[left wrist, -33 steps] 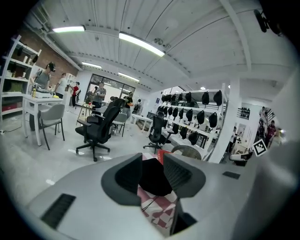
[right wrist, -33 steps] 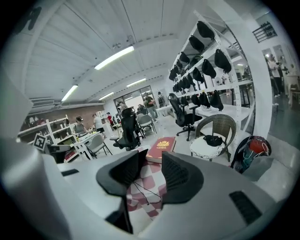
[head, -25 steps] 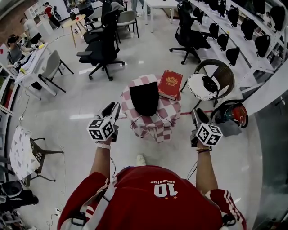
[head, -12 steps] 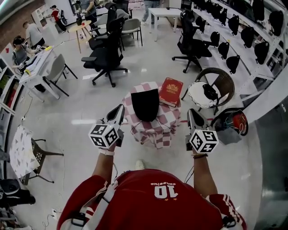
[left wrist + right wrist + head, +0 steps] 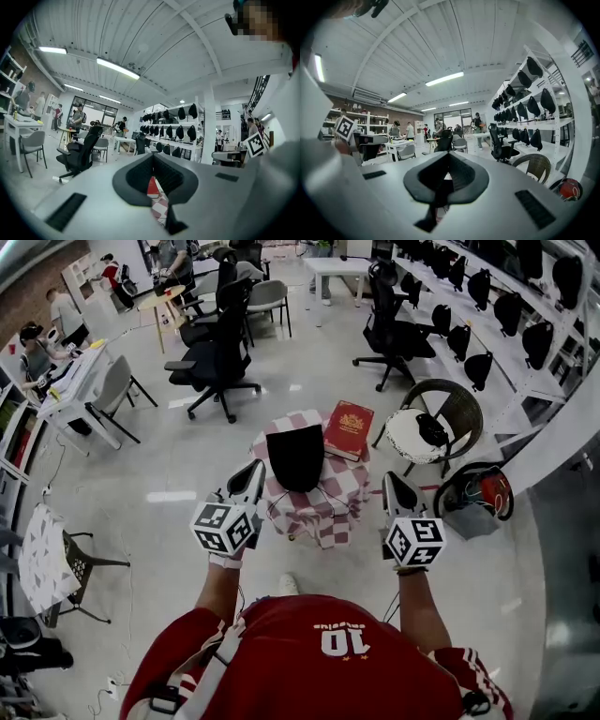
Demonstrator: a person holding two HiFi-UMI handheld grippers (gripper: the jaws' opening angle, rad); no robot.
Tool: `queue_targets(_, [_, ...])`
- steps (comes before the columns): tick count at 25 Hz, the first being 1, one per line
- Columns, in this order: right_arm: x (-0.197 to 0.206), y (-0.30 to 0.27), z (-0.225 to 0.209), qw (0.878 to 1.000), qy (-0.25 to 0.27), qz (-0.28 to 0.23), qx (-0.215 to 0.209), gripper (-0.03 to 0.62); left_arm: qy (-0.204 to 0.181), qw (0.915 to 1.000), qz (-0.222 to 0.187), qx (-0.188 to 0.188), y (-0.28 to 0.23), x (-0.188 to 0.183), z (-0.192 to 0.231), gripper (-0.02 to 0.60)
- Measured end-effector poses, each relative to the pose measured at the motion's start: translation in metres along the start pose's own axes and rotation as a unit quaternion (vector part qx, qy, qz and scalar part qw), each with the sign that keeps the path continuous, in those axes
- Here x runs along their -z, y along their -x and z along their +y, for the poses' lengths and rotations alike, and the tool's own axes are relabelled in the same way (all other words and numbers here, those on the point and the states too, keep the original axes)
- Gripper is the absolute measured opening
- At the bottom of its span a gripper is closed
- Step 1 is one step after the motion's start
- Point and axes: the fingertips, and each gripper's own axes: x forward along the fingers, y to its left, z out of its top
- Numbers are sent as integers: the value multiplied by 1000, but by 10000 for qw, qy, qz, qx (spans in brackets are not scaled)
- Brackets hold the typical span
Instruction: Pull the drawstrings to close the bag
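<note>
Black bag (image 5: 295,457) upright on checked table (image 5: 337,512); contents not visible. Red book (image 5: 348,429) beside bag, on right gripper's side. Left gripper (image 5: 251,474): jaws pressed together, tips just left of bag's lower edge. Right gripper (image 5: 394,488): jaws likewise together, tips apart from bag, off table's right edge. Bag ahead of and between both grippers. Thin cords (image 5: 277,517) down cloth front; too fine to trace into either jaw.

Bright ceiling lights (image 5: 117,69); fisheye edges w/ vignette.
</note>
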Motion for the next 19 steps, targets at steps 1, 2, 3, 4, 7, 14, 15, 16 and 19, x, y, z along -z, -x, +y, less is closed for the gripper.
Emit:
queue_targets(1, [-1,2,-1,10000,-4,-2,6,15,-26,10000,7,6,0,-1,-2,9])
queue_targets(2, [-2,4,-2,10000,-11,-6,12,15,-59,10000,15,11,0,-1,-5,9])
queue_targets(3, [-2,5,-3,10000,-25,-10,17,15,-95,10000,25,11,1,-2,-7,9])
queue_targets(4, [-2,7,-4,10000,-45,-12,20,15,-127,9999,34,6,2,-2,-9,9])
queue_targets(7, [-1,10,-6,10000,-77,-18,22,15,-137,9999,33,-5,5,0,-11,9])
queue_targets(14, [1,13,-6,10000,-62,-23,8,15,-111,9999,16,-66,11,2,-10,9])
queue_targets(15, [2,14,-7,10000,-67,-10,14,15,-106,9999,22,-68,12,2,-10,9])
queue_targets(16, [3,14,-7,10000,-73,0,20,15,-99,9999,30,-71,12,3,-10,9])
queue_targets(19, [6,16,-8,9999,-91,26,34,15,-77,9999,48,-93,13,4,-9,9])
